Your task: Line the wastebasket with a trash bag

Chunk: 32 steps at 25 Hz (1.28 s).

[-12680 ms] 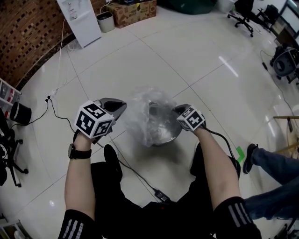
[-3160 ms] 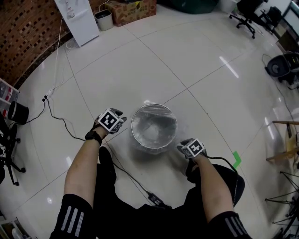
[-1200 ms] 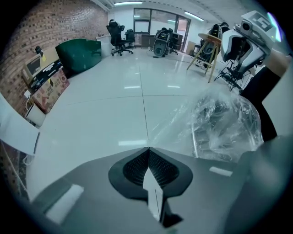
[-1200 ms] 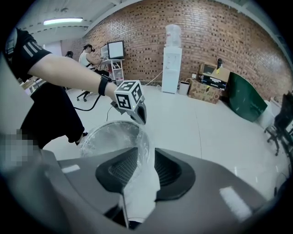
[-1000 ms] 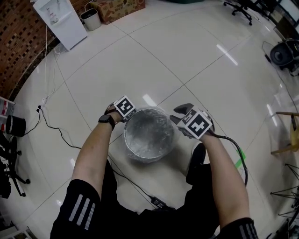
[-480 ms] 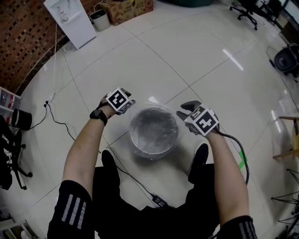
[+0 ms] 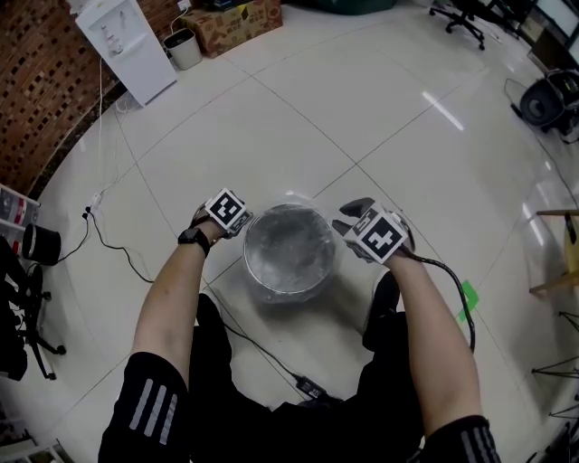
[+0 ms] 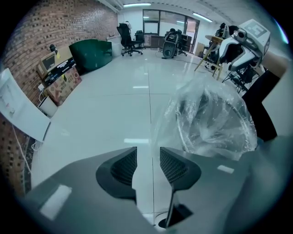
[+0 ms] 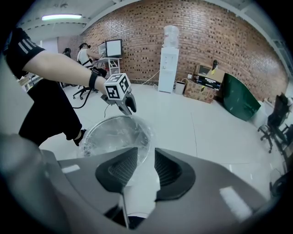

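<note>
Head view: wastebasket (image 7: 250, 268) on the tiled floor (image 7: 362, 108), lined with a clear trash bag (image 7: 289, 251), standing between the two grippers. Left gripper (image 7: 242, 225) just left of the rim, jaws pointing toward it; right gripper (image 7: 351, 213) just right of the rim, held slightly higher. Black cable (image 7: 118, 242) on the floor out to the left of the left gripper; green tape mark (image 7: 468, 297) behind and right of the right gripper. White water dispenser (image 7: 122, 45), small bin (image 7: 185, 47) and cardboard box (image 7: 240, 20) well ahead of both, by the brick wall. Left gripper view: left gripper (image 8: 148, 163) with jaws spread by a narrow gap, only bare floor showing between them, nothing pinched. Wastebasket (image 8: 187, 137) ahead and to the right of the jaws, crinkled trash bag (image 8: 215, 121) folded over its rim and hanging down the outside. Right gripper (image 8: 230, 49) beyond the wastebasket, upper right. Right gripper view: right gripper (image 9: 145, 165) likewise parted by a narrow gap, empty, floor visible between the pads. Wastebasket (image 9: 89, 137) ahead and left of the jaws, its near edge passing behind the left jaw; whether touching, cannot tell. Left gripper (image 9: 129, 104) above the far rim, jaws angled down. Water dispenser (image 9: 169, 61) and cardboard box (image 9: 203, 90) far ahead against the brick wall.
</note>
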### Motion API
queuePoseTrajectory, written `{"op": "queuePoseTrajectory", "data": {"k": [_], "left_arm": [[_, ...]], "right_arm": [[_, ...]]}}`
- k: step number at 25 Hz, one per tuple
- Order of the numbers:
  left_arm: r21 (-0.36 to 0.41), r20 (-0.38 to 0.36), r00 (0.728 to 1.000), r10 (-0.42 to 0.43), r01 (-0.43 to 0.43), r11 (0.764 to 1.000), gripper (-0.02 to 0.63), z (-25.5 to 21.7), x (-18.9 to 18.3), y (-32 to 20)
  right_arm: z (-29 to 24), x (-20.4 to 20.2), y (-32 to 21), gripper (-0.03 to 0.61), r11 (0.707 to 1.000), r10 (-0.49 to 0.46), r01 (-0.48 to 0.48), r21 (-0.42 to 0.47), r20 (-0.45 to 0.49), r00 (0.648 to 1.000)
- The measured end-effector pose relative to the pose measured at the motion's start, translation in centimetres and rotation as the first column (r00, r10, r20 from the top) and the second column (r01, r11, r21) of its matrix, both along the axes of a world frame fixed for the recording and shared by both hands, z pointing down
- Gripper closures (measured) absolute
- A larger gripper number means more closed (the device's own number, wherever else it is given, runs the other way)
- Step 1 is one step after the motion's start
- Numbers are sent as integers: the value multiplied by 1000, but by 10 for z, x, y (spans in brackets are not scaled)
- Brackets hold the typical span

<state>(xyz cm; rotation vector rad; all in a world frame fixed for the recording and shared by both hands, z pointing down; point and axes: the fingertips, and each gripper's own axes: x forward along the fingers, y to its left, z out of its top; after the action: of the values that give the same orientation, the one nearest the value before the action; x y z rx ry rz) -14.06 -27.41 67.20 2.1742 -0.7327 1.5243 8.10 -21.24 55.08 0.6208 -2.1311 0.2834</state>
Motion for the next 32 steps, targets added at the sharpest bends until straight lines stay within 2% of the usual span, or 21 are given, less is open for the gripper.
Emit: {"op": "queuePoseTrajectory", "data": {"k": [6, 10, 14, 16, 18, 20, 23, 28, 32], "left_arm": [[29, -18, 1000, 12, -12, 1000, 468, 6, 8, -2], [84, -41, 999, -3, 7, 996, 468, -23, -2, -12], [166, -85, 996, 2, 12, 986, 468, -73, -6, -12], [188, -127, 989, 78, -54, 981, 468, -100, 17, 5], [172, -154, 968, 200, -173, 970, 468, -115, 52, 34], [122, -167, 937, 305, -287, 950, 468, -115, 86, 65], [72, -157, 902, 402, -395, 916, 460, -97, 123, 94], [21, -35, 869, 494, -493, 870, 436, -42, 149, 109], [-21, -9, 864, 503, -503, 864, 426, -12, 161, 112]], "right_arm": [[-12, -1, -7, 449, 1000, -2, 1, 31, 19, 1000], [-24, -8, -11, 449, 998, -7, 4, 55, 44, 999], [-26, -7, -9, 449, 998, -6, 3, 56, 51, 999], [-23, -4, -7, 449, 999, -7, 5, 46, 50, 999], [-19, 2, -4, 449, 1000, -3, 2, 31, 40, 999], [-14, 8, -4, 448, 1000, 13, -13, 13, 30, 999], [-6, 18, -6, 448, 998, 52, -51, -19, 39, 998], [19, 39, -5, 448, 989, 126, -118, -91, 87, 988], [42, 53, -11, 448, 960, 246, -220, -173, 142, 959]]}}
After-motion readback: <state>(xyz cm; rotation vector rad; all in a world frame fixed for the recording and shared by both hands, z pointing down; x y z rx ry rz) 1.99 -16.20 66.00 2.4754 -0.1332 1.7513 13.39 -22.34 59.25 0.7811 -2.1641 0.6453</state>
